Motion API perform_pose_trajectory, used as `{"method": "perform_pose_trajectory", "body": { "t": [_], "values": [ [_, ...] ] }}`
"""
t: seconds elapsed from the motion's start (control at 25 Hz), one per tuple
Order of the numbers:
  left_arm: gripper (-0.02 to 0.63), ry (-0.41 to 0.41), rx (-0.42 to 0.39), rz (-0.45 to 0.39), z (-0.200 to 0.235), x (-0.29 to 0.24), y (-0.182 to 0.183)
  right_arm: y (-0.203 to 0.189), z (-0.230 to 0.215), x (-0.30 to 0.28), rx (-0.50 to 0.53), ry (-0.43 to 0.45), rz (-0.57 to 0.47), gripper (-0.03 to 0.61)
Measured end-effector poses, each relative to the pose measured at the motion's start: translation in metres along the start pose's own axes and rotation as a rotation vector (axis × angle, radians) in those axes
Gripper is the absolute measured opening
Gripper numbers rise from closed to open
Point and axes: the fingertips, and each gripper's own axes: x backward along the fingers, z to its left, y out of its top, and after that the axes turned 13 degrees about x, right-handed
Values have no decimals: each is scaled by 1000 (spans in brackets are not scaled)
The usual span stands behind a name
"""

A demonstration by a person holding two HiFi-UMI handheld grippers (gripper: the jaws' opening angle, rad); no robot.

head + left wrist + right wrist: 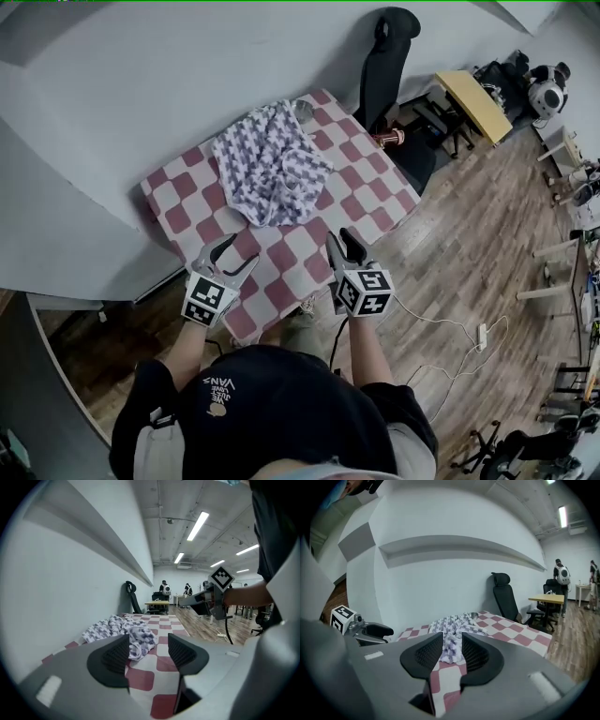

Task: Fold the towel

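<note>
Nothing is folded yet: the crumpled purple-and-white towel [272, 164] is left bunched at twelve o'clock; the left gripper [239, 251] is held spread, the right gripper [343, 240] barely parted, both empty.

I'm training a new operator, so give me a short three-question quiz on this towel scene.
1. True or false: the towel lies neatly folded on the checkered table.
2. Which gripper's jaws stand wider apart: A, the left gripper, or B, the right gripper?
3. Fill in: beyond the far end of the table stands a black office ____.

Key: 1 false, it lies crumpled. 2 A; both hold nothing. 3 chair.
</note>
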Motion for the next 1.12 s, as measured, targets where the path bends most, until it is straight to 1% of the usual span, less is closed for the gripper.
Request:
{"method": "perform_pose_trajectory", "body": {
  "t": [0.28,0.36,0.48,0.56,0.68,0.88,1.04,1.12],
  "values": [
    [241,91,-56,85,19,-73,2,3,-56,-90,138,170,79,115],
    [241,125,-62,119,28,-95,2,6,-70,-118,191,223,95,115],
    [241,168,-50,173,42,-127,-1,12,-84,-161,284,307,113,115],
    [245,170,-38,209,44,-144,-6,13,-86,-187,354,371,126,115],
    [275,152,-21,251,46,-165,-13,12,-81,-224,448,454,148,118],
    [301,143,3,295,58,-194,-16,-2,-68,-275,564,562,219,177],
    [308,134,15,335,72,-213,-24,-26,-55,-310,640,605,294,208],
    [317,111,-28,374,73,-222,-29,-40,-52,-323,675,608,336,212]
  ]
}}
